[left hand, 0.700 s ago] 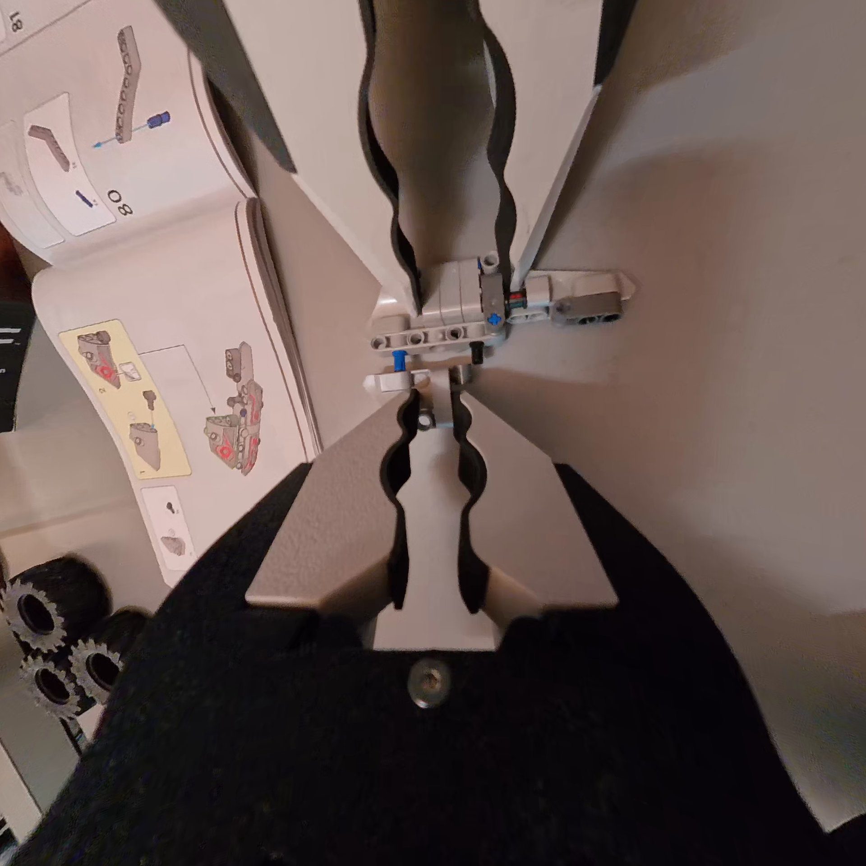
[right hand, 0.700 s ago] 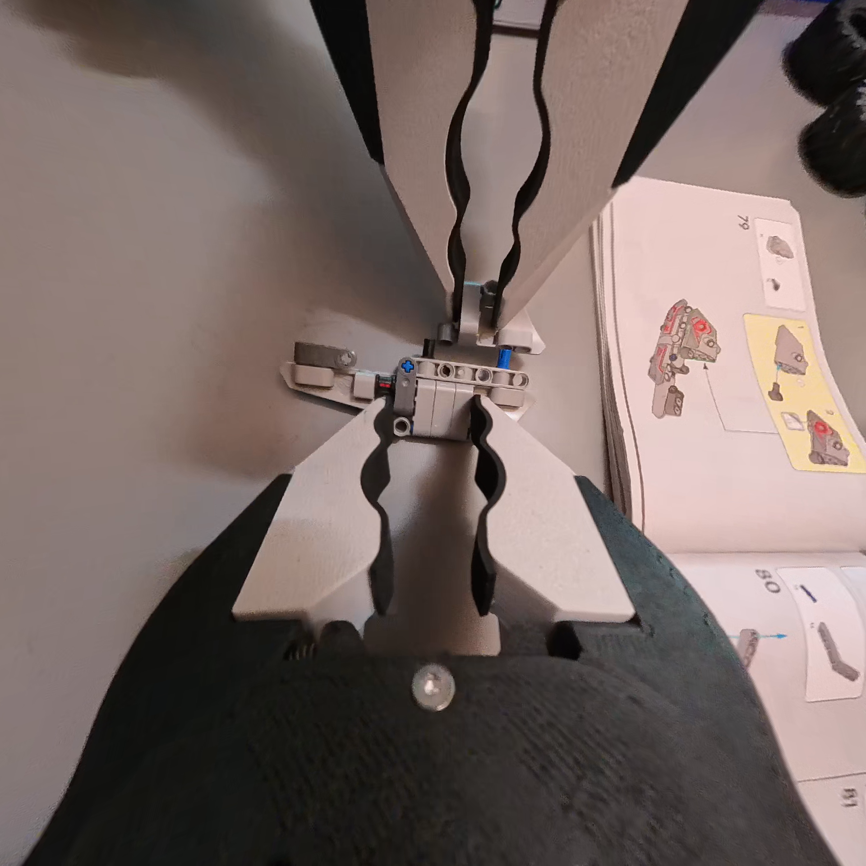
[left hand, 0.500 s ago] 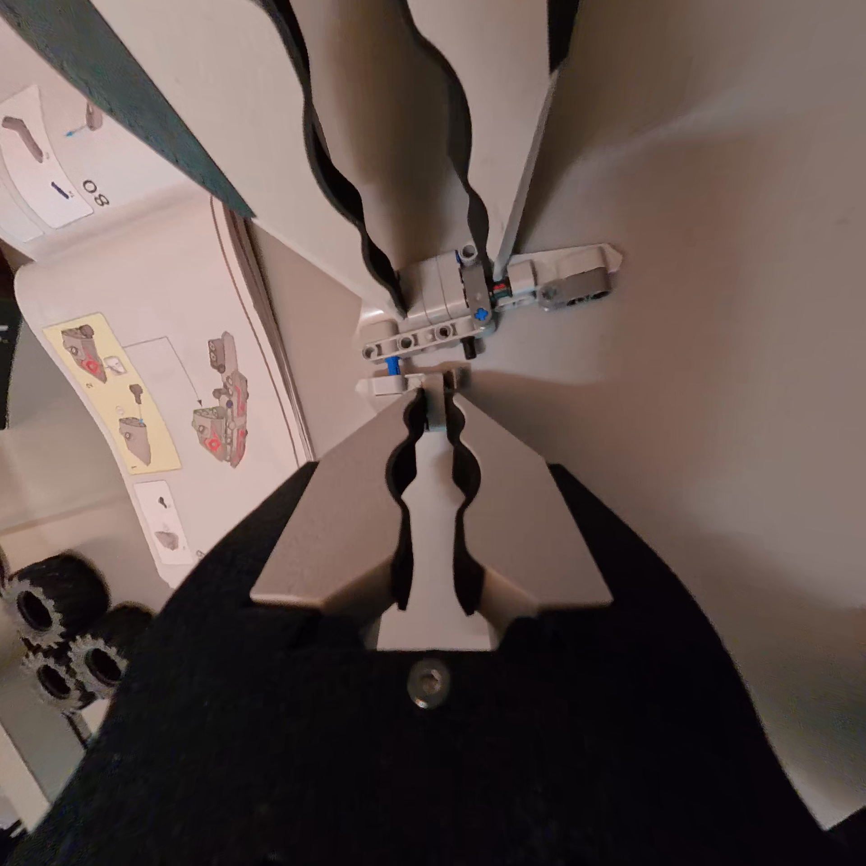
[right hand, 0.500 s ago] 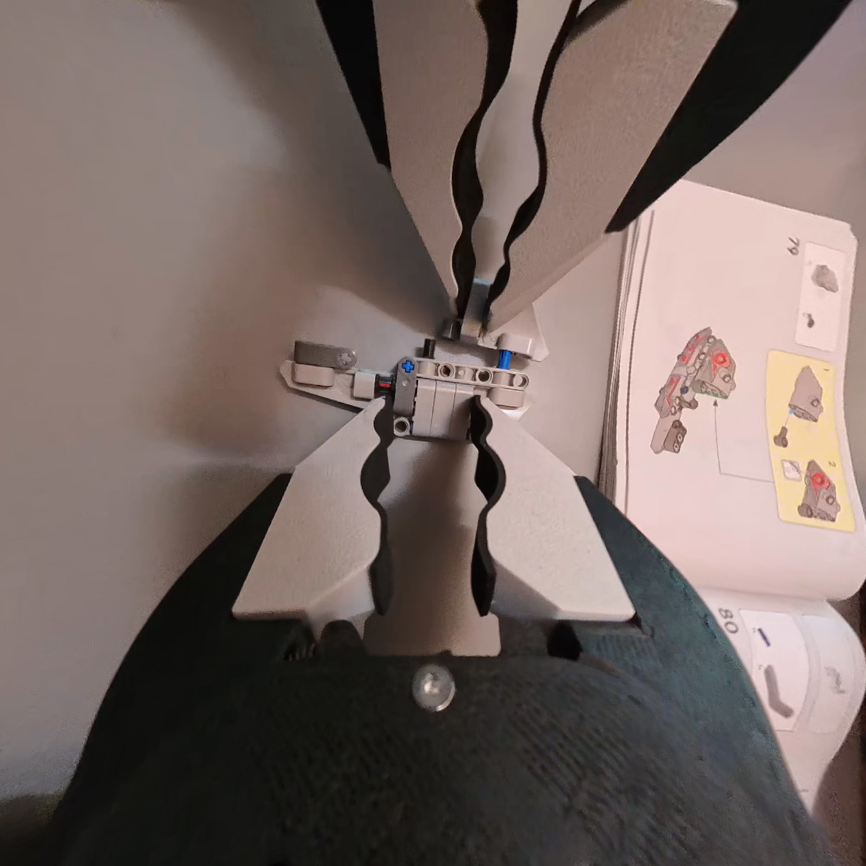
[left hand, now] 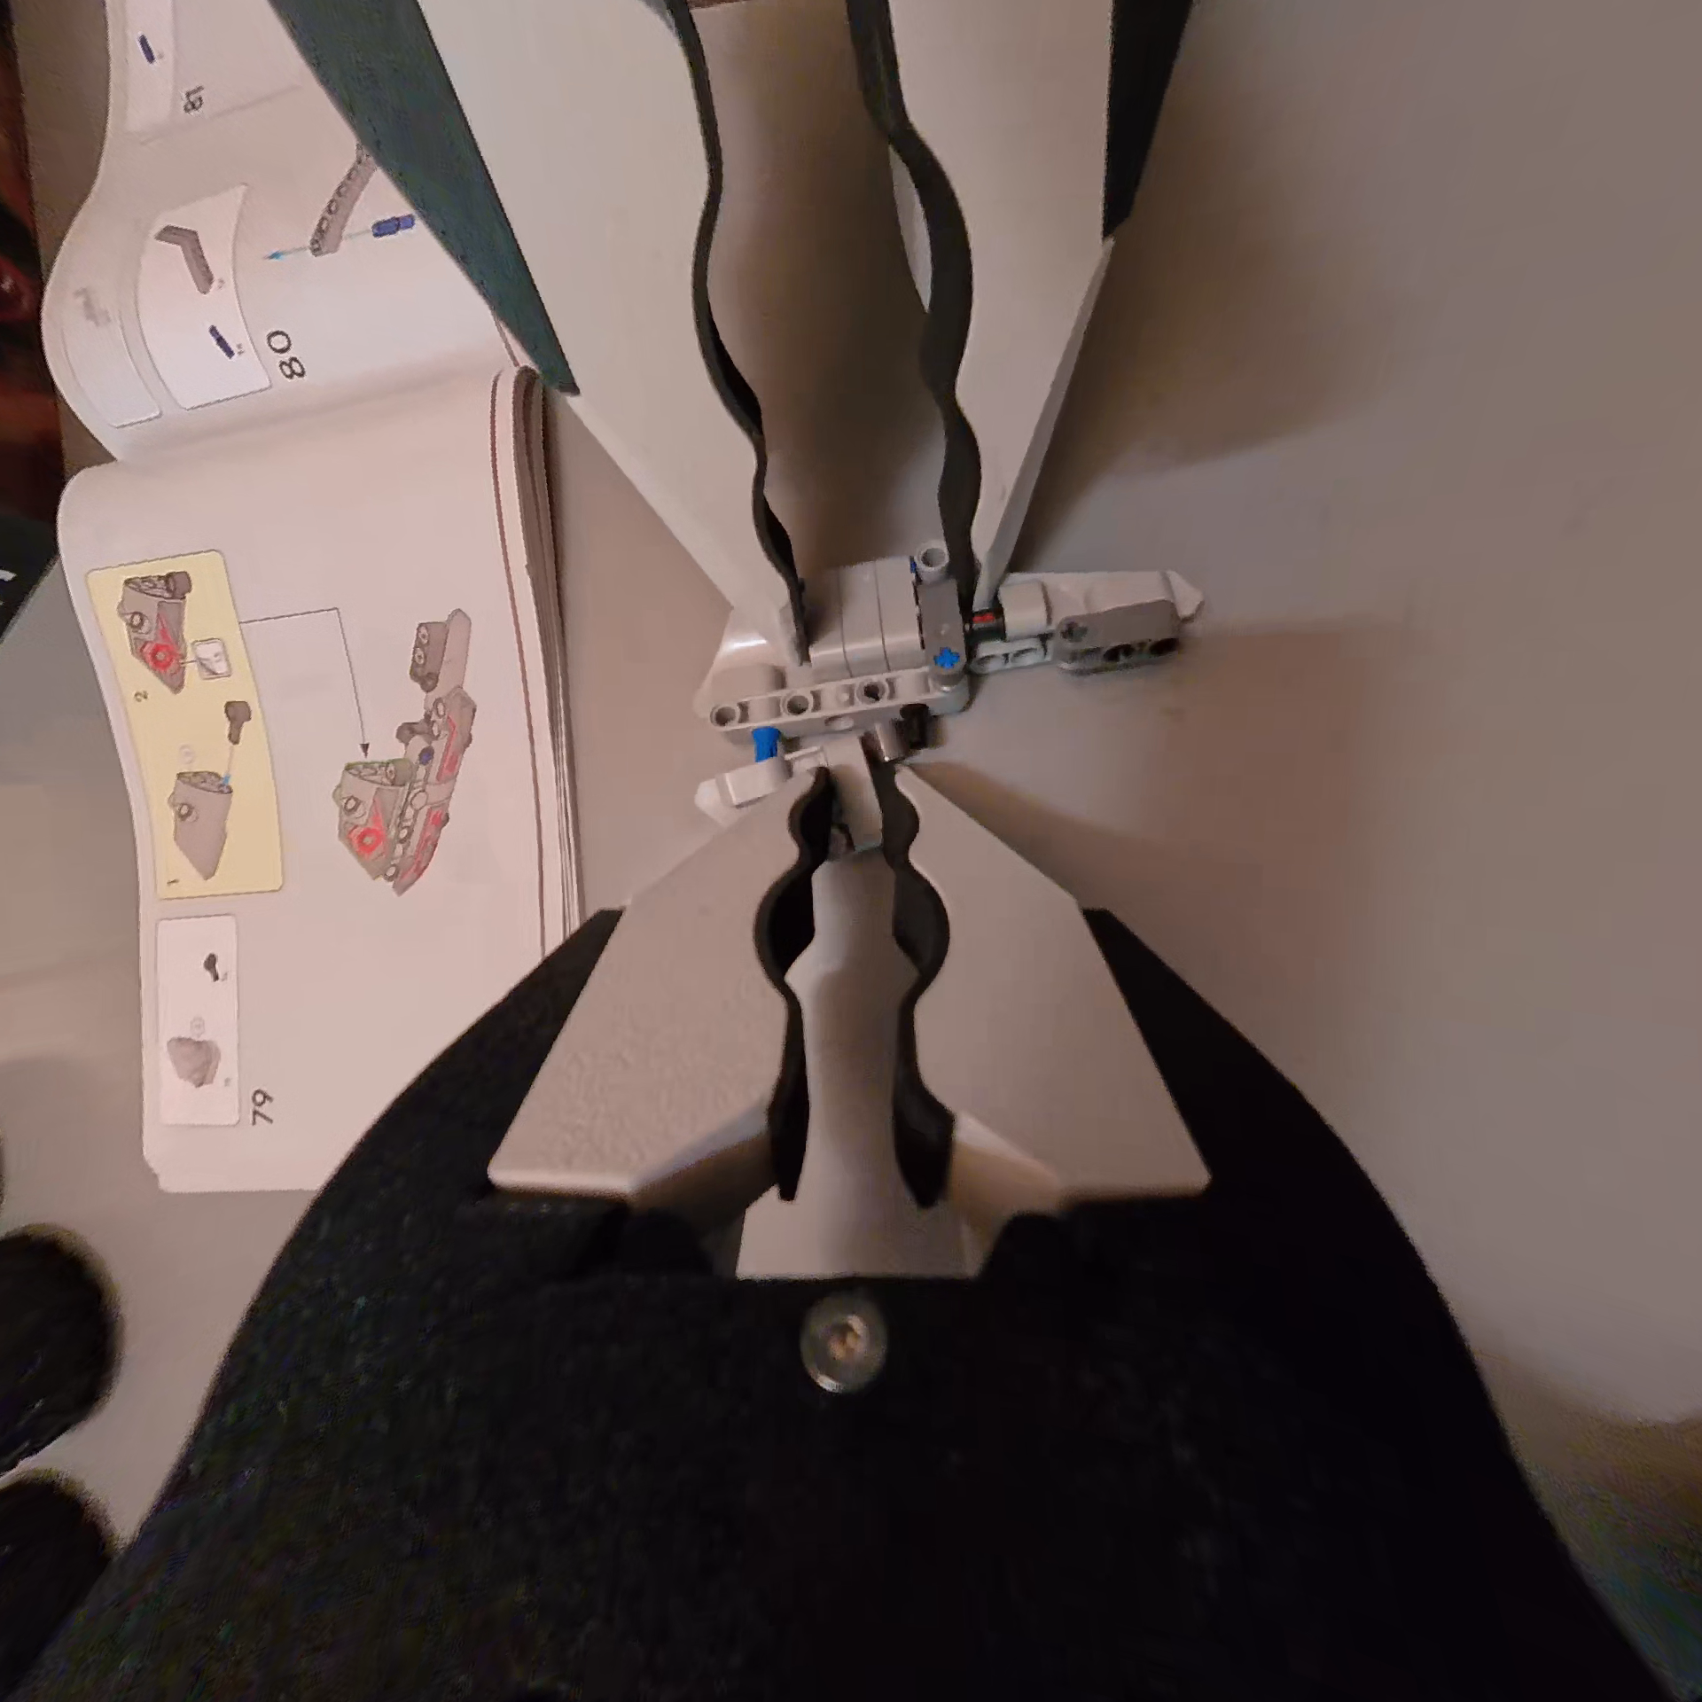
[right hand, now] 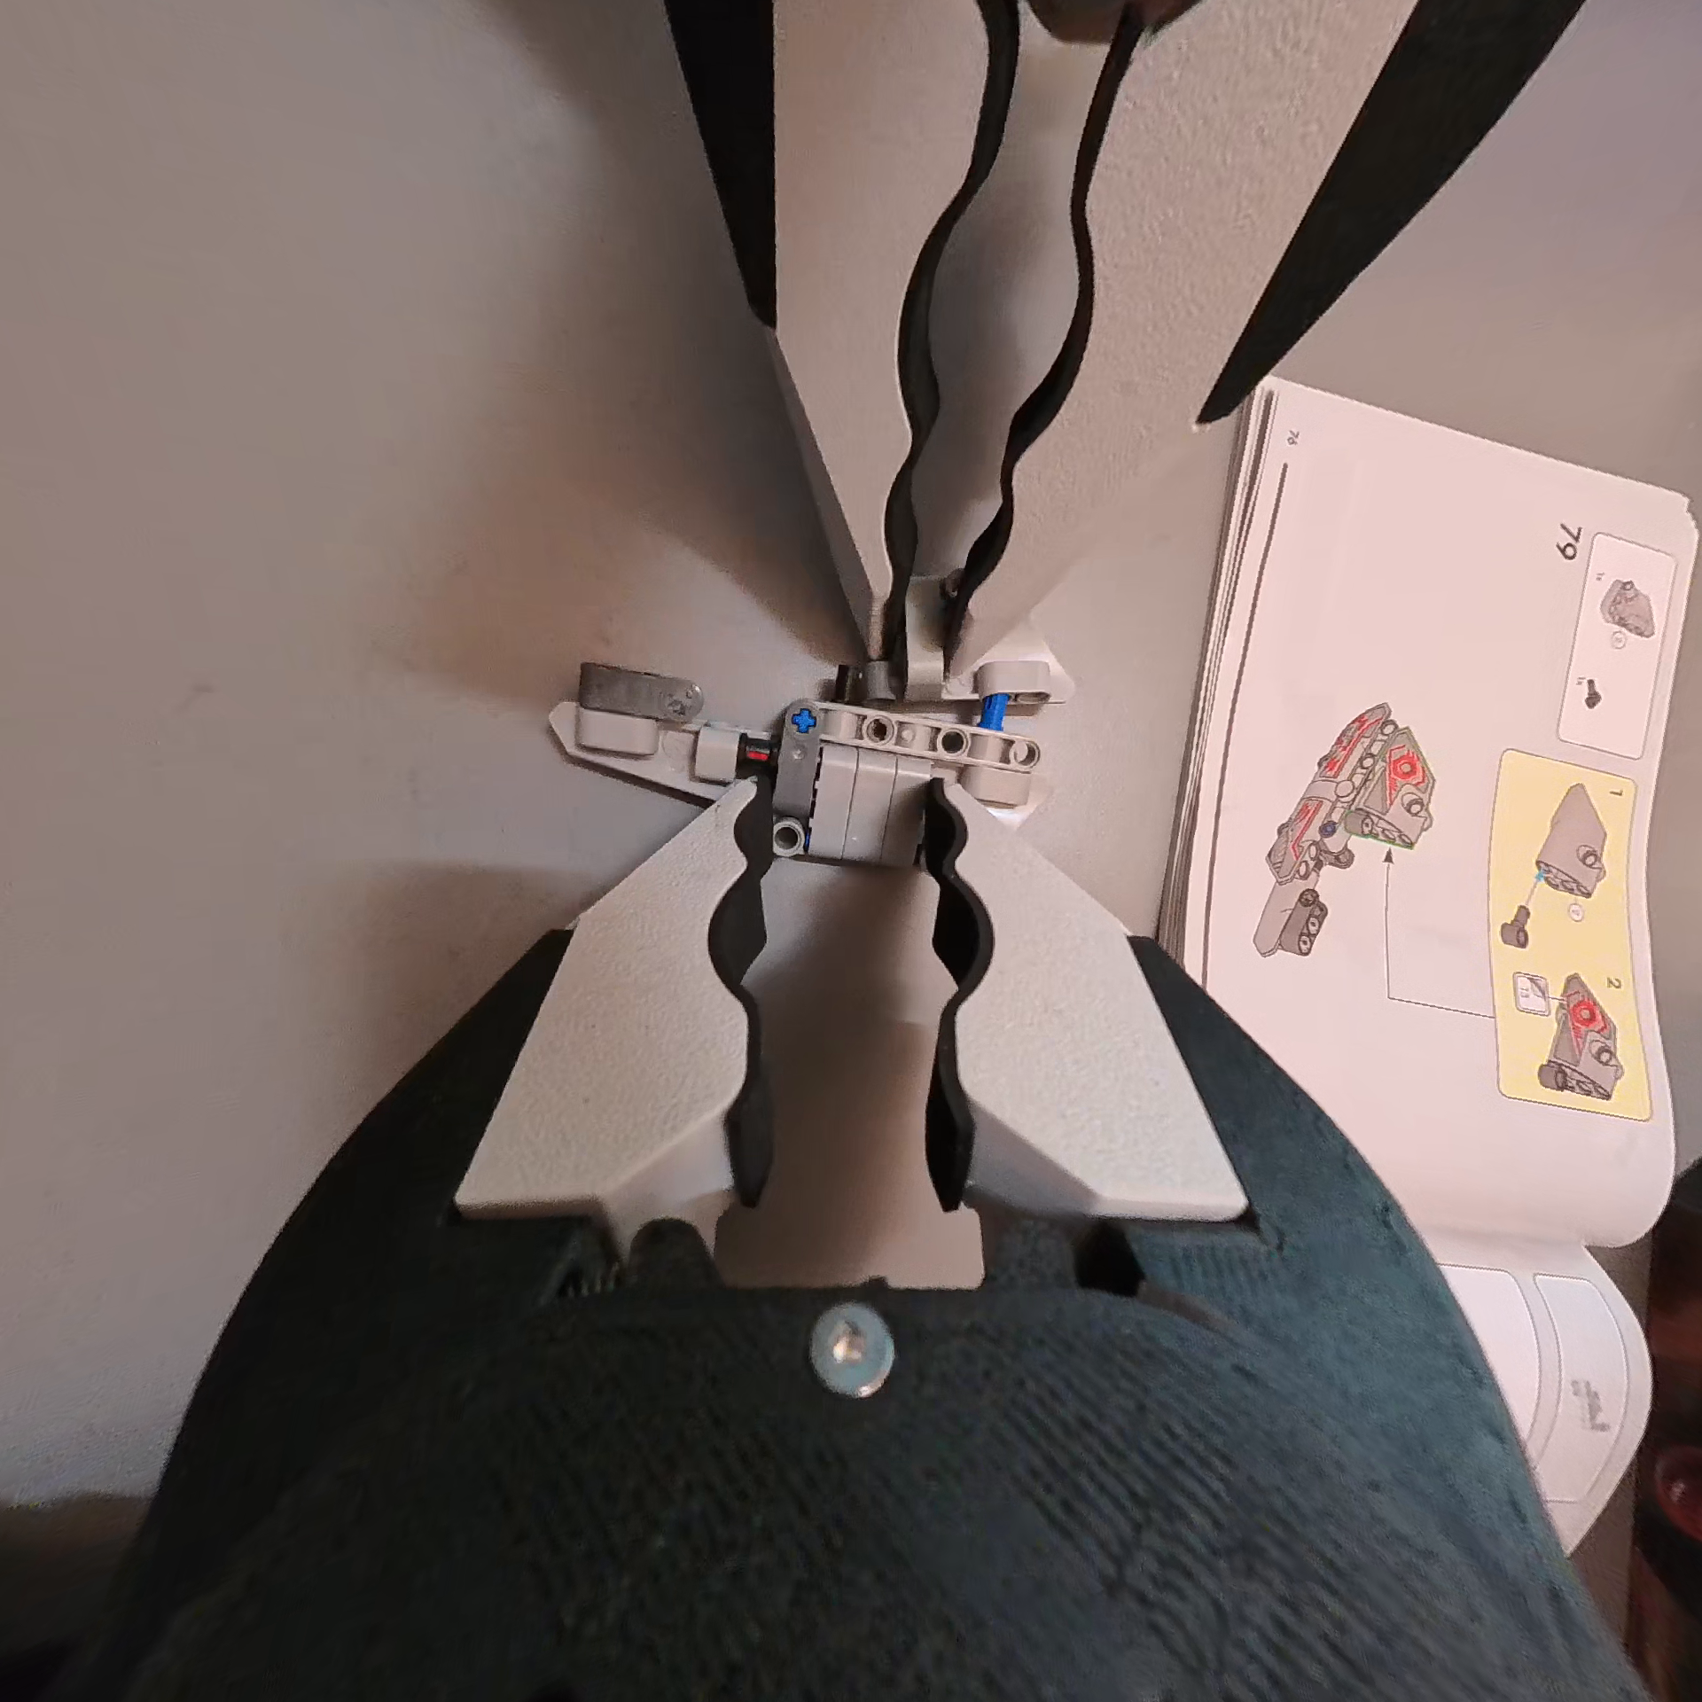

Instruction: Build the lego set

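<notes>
The smooth, matte off-white bench (left hand: 1381, 921) carries everything. On it lies the open paper instruction booklet (left hand: 322, 737), its glossy pages curling, left of the build in the left wrist view and right of it in the right wrist view. Two blurred black rubber tyres (left hand: 46, 1335) sit at the near left edge of the left wrist view.

The right claw (right hand: 843, 810), grey wedge-shaped plastic with wavy black rubber pads, is pinched on the blocky light-grey lego assembly (right hand: 856, 783), which sits on the bench between the two claws. This build is a stack of smooth grey panels under a holed beam, with a thin arm reaching out to one side and a blue cross-shaped axle end showing.

The left claw (left hand: 852, 810), of the same make, is pressed together on a small pale-grey lego piece (left hand: 856, 801), held right against the holed beam. A short blue pin (left hand: 764, 741) stands between beam and a white flat piece (left hand: 741, 783).
</notes>
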A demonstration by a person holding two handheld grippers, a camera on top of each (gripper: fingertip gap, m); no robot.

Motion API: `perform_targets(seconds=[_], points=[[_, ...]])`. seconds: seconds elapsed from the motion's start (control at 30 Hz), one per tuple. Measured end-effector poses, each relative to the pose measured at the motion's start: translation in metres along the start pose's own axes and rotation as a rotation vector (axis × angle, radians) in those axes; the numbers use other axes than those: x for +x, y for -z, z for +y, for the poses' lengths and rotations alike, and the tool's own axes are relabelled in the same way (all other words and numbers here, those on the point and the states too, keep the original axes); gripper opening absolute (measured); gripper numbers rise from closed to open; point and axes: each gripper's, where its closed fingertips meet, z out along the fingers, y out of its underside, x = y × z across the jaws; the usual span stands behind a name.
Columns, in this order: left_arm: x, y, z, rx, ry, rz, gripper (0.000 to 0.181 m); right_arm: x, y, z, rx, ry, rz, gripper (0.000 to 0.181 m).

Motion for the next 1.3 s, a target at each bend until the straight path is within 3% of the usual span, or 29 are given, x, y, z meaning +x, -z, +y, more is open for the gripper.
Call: perform_targets(seconds=[0.47,0.67,1.3], points=[[-0.001,0.006,0.011,-0.011,-0.157,0.060,0.004,-0.001,-0.002,-0.004,-0.004,0.034,-0.018,0.032],[-0.006,0.011,0.019,-0.068,-0.140,-0.021,0.004,-0.001,-0.002,-0.004,0.013,0.015,-0.016,0.032],[0.014,0.008,0.007,-0.086,-0.123,0.057,0.007,-0.005,-0.003,-0.007,0.020,0.039,-0.004,0.032]])
